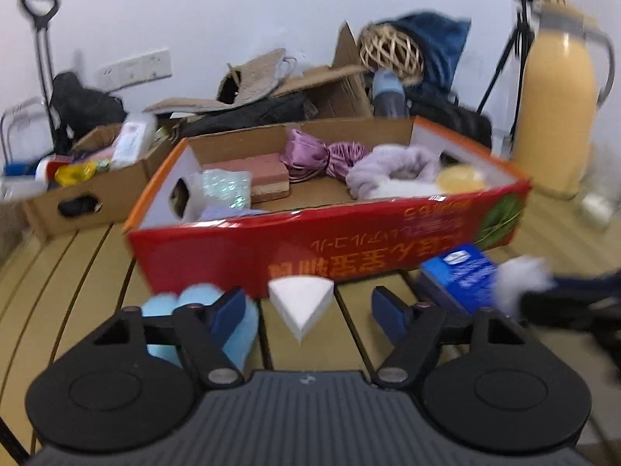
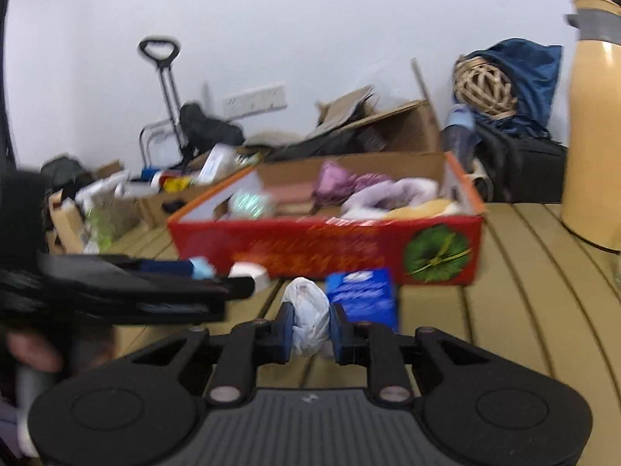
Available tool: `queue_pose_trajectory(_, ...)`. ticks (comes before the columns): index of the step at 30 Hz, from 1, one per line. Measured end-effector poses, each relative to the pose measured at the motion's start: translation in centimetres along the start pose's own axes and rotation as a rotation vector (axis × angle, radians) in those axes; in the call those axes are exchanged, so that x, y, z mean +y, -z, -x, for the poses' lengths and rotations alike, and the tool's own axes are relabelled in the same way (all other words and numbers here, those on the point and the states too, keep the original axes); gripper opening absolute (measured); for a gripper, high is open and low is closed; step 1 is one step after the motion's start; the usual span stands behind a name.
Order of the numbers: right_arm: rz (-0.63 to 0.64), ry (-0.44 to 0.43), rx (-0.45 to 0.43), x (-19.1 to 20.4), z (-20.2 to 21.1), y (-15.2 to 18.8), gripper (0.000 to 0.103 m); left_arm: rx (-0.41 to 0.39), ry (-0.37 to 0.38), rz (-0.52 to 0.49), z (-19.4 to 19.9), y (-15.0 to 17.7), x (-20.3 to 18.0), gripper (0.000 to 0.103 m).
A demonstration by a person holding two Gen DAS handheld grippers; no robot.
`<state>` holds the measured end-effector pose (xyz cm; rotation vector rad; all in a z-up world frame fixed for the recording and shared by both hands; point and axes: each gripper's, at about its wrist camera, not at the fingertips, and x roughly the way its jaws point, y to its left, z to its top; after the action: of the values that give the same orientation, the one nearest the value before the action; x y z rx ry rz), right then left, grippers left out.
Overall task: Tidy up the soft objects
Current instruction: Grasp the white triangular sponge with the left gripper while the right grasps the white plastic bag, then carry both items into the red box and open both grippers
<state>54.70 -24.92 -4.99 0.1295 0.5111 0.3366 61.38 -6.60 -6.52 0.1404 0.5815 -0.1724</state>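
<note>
A red cardboard box [image 1: 271,248] stands on the slatted table and holds soft things: a pink sponge [image 1: 256,173], purple satin pouches [image 1: 322,153], a lilac plush piece [image 1: 392,165]. My left gripper [image 1: 308,308] is open, with a white wedge sponge [image 1: 302,299] on the table between its fingers and a light-blue sponge [image 1: 194,303] by its left finger. My right gripper [image 2: 309,324] is shut on a white crumpled soft bundle [image 2: 308,312], in front of the red box [image 2: 310,244]. A blue packet [image 2: 365,295] lies just right of it.
A brown cardboard box [image 1: 89,190] of mixed items stands left of the red box. A tall yellow thermos jug [image 1: 559,116] stands at the right. Bags, a wicker ball [image 1: 390,52] and a trolley handle line the back wall. The left gripper shows in the right wrist view [image 2: 147,287].
</note>
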Motion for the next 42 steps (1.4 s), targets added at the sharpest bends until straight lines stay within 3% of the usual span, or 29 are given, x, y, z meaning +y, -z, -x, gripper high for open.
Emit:
queue_pose_trajectory(1, -0.013, -0.004, -0.01, -0.5, 0.0, 0.0, 0.02, 0.02, -0.027, -0.011, -1.1, -0.2, -0.4, 0.062)
queue_pose_trajectory(2, -0.026, -0.012, -0.015, -1.0, -0.1, -0.1, 0.02, 0.038, -0.045, -0.008, -1.7, -0.1, -0.5, 0.045)
queue_pose_trajectory(3, -0.035, -0.027, -0.015, -1.4, -0.2, 0.0, 0.02, 0.069, -0.05, -0.002, -2.3, -0.1, -0.4, 0.035)
queue_pose_trajectory(6, -0.029, -0.078, -0.024, -1.2, -0.6, 0.4, 0.02, 0.052, -0.051, 0.023, -1.9, 0.1, 0.0, 0.028)
queue_pose_trajectory(13, -0.021, -0.072, -0.025, -1.0, -0.3, 0.7, 0.02, -0.009, -0.013, 0.041, 1.5, -0.2, -0.2, 0.027)
queue_pose_trajectory(21, 0.06, -0.071, -0.029, 2.9, 5.8, 1.9, 0.02, -0.132, 0.088, 0.112, 15.8, 3.0, 0.4, 0.03)
queue_pose_trajectory(30, 0.126, -0.086, -0.11, 7.7, 14.2, 2.2, 0.02, -0.225, 0.105, 0.149, 25.7, 5.9, 0.4, 0.03)
queue_pose_trajectory(36, 0.154, -0.076, -0.124, 9.0, 16.9, 2.5, 0.02, -0.255, 0.128, 0.161, 27.6, 6.6, 0.2, 0.031)
queue_pose_trajectory(42, 0.142, -0.034, -0.138, 7.2, 15.9, 1.2, 0.02, -0.261, 0.128, 0.143, 26.0, 5.4, 0.6, 0.031)
